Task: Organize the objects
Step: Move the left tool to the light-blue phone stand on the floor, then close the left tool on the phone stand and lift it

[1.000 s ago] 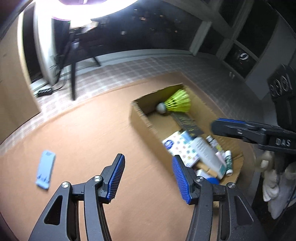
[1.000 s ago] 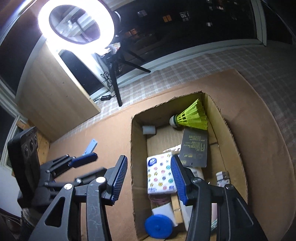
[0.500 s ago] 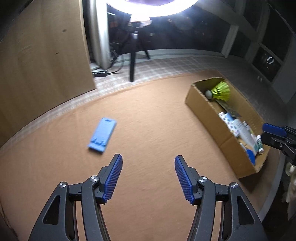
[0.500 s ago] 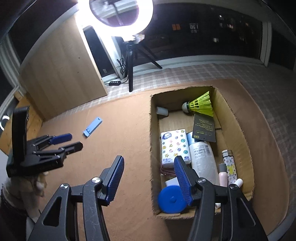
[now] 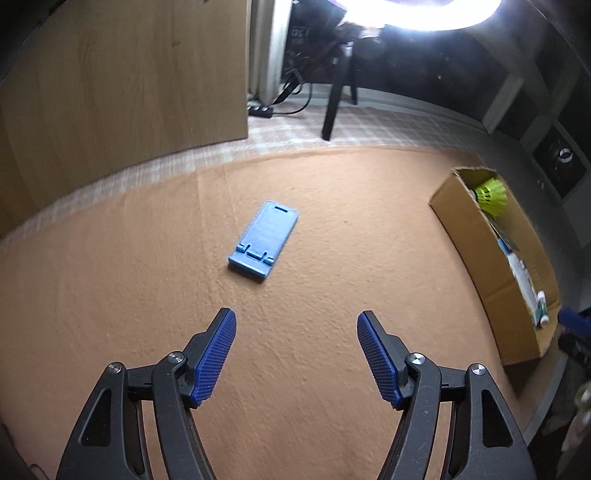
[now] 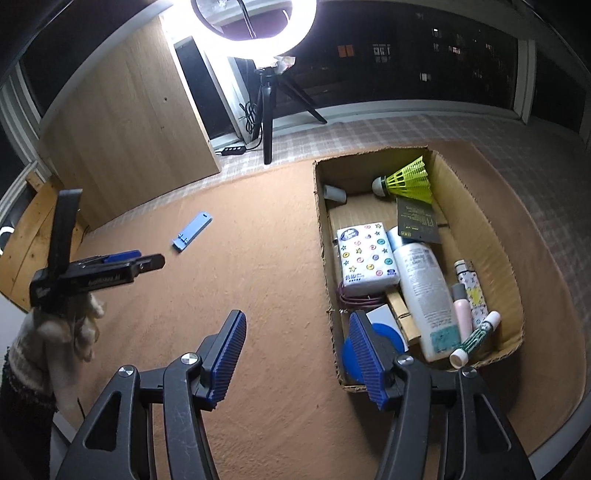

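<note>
Left gripper (image 5: 296, 325): jaws apart and opening, nothing between them. It points down at the tan mat (image 5: 147, 295). The blue stand (image 5: 263, 239) lies flat on the mat ahead of the fingertips, apart from them, its notched end toward the gripper. In the right wrist view the same gripper (image 6: 147, 260) shows from the side, held by a gloved hand (image 6: 79, 317), with the stand (image 6: 192, 232) just beyond its tips.

Right gripper (image 6: 297, 325): jaws apart and opening, nothing between them. It hangs over the mat at the near left corner of the box (image 6: 513, 280); its right finger overlaps the box's near wall in the picture, and whether it touches cannot be told.

Box contents: a yellow-green shuttlecock (image 6: 408, 182) in the far right corner, a small white cup (image 6: 334, 192) in the far left corner, a dark card (image 6: 419, 219) below the shuttlecock, a patterned tissue pack (image 6: 367, 254), a white bottle (image 6: 424, 291) lying lengthwise beside it, a blue disc (image 6: 349, 358) at the near left corner, a pink tube (image 6: 462, 308) and a green-and-white tube (image 6: 474, 339) at the near right.

The stand is well apart from the box, to its left on the mat. A ring light (image 6: 255, 29) on a tripod stands beyond the mat, next to a wooden panel (image 6: 122, 140).
</note>
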A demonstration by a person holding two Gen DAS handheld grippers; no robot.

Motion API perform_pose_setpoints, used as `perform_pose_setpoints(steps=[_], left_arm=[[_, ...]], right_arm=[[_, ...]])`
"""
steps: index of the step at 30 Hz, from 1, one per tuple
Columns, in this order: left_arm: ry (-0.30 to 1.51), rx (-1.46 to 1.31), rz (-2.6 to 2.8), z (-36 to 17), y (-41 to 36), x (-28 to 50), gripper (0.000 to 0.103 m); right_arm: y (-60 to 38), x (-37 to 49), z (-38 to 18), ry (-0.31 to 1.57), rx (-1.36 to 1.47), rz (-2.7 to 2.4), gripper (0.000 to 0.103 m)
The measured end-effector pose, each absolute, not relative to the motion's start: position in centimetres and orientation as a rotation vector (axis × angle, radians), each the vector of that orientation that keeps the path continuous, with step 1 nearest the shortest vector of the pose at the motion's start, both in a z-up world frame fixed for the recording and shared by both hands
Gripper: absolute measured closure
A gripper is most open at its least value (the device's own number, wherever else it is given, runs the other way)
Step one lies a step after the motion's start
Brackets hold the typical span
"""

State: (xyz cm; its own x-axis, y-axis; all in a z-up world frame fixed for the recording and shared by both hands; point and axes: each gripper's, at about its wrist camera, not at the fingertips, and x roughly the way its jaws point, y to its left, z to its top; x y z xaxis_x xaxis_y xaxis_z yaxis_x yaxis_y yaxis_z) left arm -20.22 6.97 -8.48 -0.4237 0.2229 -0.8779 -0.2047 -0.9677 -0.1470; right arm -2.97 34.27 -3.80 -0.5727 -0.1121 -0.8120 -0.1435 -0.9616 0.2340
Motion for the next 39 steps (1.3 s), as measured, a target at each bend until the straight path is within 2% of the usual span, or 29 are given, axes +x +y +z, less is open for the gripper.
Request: perform_pose_setpoints(steps=[7, 17, 33, 35, 37, 39], left_arm=[[-0.062, -1.545, 2.449, -9.5, 6.1, -24.2, 0.031], [-0.017, -1.615, 2.434, -12.3, 7.5, -28.7, 0.031], [0.085, -1.621, 2.497, -14.5, 8.8, -30.1, 0.032], [0.097, -1.608, 2.503, -14.5, 9.0, -30.1, 0.036], [0.103, -1.596, 2.502, -14.3, 9.1, -29.9, 0.051], [0.106, -1.591, 2.494, -14.2, 9.2, -29.8, 0.06]], right_arm=[[34.2, -2.9, -4.0, 0.43, -1.451, 2.73, 0.049], [34.7, -3.0, -4.3, 0.422, -1.471, 2.717, 0.049], [35.1, -2.8, -2.8, 0.32, -1.426, 2.712, 0.049], [35.2, -2.7, -2.8, 0.327, -1.43, 2.712, 0.049], [35.3, -2.6, -2.9, 0.327, -1.43, 2.71, 0.049], [35.4, -2.4, -2.9, 0.332, -1.428, 2.708, 0.049]])
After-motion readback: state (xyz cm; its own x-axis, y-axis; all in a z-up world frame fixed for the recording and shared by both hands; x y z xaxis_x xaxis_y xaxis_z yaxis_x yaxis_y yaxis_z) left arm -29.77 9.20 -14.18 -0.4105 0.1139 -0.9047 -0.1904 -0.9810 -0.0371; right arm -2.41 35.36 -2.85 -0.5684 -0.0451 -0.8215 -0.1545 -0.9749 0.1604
